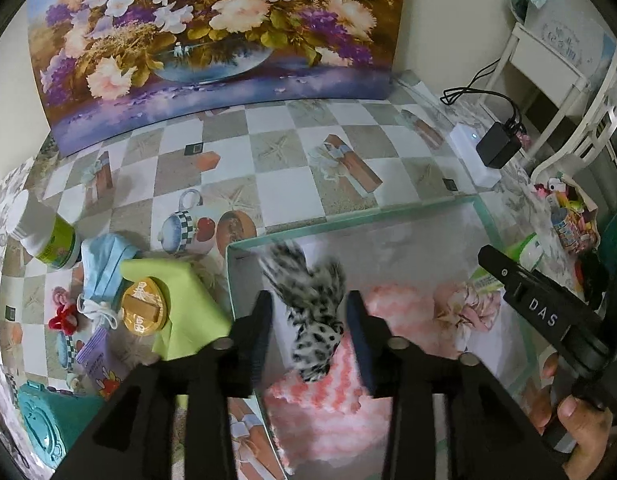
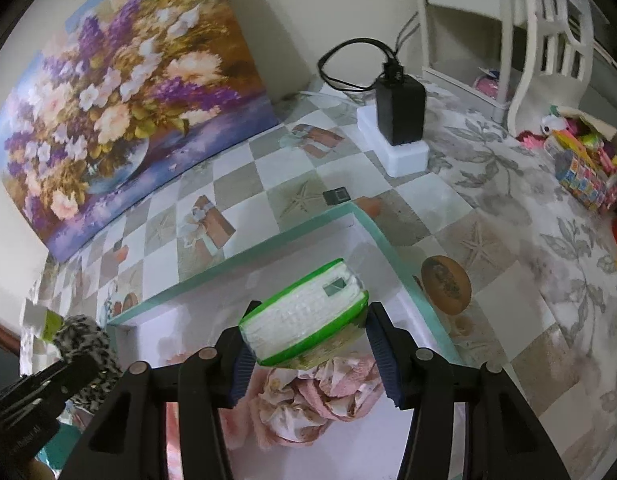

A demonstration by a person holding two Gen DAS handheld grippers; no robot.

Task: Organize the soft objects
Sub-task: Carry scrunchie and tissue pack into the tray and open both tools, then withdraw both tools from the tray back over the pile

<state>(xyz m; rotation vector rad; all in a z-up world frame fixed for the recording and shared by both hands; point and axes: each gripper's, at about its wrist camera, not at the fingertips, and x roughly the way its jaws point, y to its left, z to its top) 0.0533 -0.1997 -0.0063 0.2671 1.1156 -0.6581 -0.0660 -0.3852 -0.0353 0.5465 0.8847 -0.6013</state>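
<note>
Checkered table under a glass-walled box (image 1: 244,276): the left gripper (image 1: 310,316) stands parted, pads clear of the blurred spotted plush (image 1: 314,320) between them. The right gripper (image 2: 308,344) clamps a green-edged tissue pack (image 2: 304,320) over a pink cloth (image 2: 308,404), partly hidden.

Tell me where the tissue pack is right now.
Right wrist view: the tissue pack is gripped in the right tool, above the bin and a floral cloth.

A table under a checkered printed cloth (image 1: 268,168) carries a clear bin (image 1: 348,222), a green napkin (image 1: 188,300), a white jar (image 1: 48,236) — and a white power strip (image 2: 392,148).
</note>
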